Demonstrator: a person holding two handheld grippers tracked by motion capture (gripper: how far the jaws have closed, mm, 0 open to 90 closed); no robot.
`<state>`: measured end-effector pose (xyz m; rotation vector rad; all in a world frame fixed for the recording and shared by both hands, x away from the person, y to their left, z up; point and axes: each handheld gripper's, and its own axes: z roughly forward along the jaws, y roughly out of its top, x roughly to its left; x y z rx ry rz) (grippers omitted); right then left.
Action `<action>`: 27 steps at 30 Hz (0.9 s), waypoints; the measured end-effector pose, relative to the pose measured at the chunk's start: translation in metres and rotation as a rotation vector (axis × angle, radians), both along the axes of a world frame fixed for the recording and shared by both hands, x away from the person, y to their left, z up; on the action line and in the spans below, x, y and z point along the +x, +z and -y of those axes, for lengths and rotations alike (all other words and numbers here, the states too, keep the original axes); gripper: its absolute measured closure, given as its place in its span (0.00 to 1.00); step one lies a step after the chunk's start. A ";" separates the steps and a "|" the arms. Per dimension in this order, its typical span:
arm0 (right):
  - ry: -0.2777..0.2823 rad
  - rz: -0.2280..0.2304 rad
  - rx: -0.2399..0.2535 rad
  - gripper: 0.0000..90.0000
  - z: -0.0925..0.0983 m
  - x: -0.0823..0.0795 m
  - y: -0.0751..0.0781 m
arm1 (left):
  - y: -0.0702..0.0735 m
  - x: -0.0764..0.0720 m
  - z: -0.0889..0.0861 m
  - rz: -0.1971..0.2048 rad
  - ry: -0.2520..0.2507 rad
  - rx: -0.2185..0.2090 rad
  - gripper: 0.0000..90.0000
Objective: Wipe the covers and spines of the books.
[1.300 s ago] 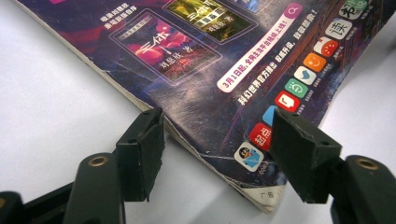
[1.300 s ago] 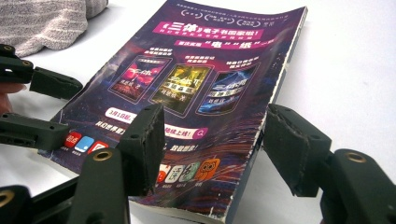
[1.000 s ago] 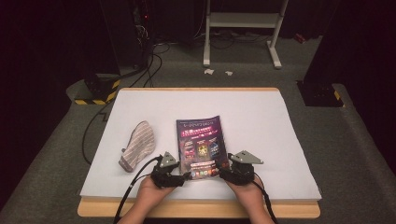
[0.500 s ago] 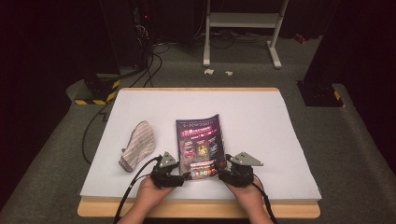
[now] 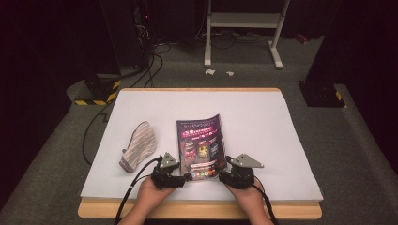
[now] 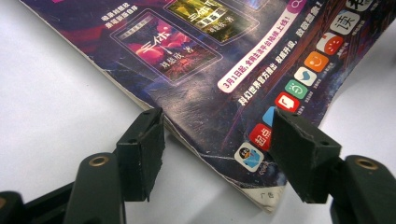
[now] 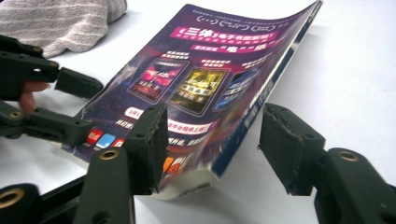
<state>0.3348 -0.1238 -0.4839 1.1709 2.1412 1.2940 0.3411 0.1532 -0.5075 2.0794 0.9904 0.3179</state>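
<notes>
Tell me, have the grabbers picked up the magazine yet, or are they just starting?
Just starting. The magazine lies closed on the white table, beside a striped mitt. Both grabbers are at its near corners: the left gripper is open around one corner, and the right gripper has just been closing around the other without pinching yet. Gripping and lifting remain.

Your left hand (image 5: pixel 149 191) and right hand (image 5: pixel 248 196) enter from the near edge, forearms angled inward. Your left gripper (image 5: pixel 186 177) lies low, pointing right, jaws parted with a wide gap. Your right gripper (image 5: pixel 220 176) points left and far, facing the other; its jaws have just been closing, yet a clear gap remains between them.
</notes>
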 end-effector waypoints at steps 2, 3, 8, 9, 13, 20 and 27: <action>0.022 -0.018 0.003 0.50 0.000 0.000 -0.001 | 0.000 0.000 0.000 -0.001 0.000 0.000 0.40; 0.032 -0.016 -0.025 0.51 -0.006 -0.002 -0.004 | 0.000 0.000 0.000 0.000 0.001 0.000 0.40; 0.013 -0.012 0.012 0.52 -0.002 0.001 -0.001 | 0.000 0.000 0.000 0.000 0.002 -0.001 0.40; 0.013 -0.012 0.013 0.52 -0.002 0.001 -0.001 | 0.000 0.000 0.000 -0.001 0.003 0.000 0.40; 0.010 -0.010 0.015 0.54 -0.001 0.001 -0.002 | 0.001 0.000 0.000 -0.006 0.005 0.000 0.41; 0.008 -0.012 0.015 0.58 0.000 0.002 -0.002 | 0.001 0.001 -0.002 -0.011 0.002 -0.003 0.42; -0.005 -0.037 0.029 0.61 0.003 0.003 -0.002 | 0.004 0.001 -0.005 -0.003 0.008 -0.003 0.41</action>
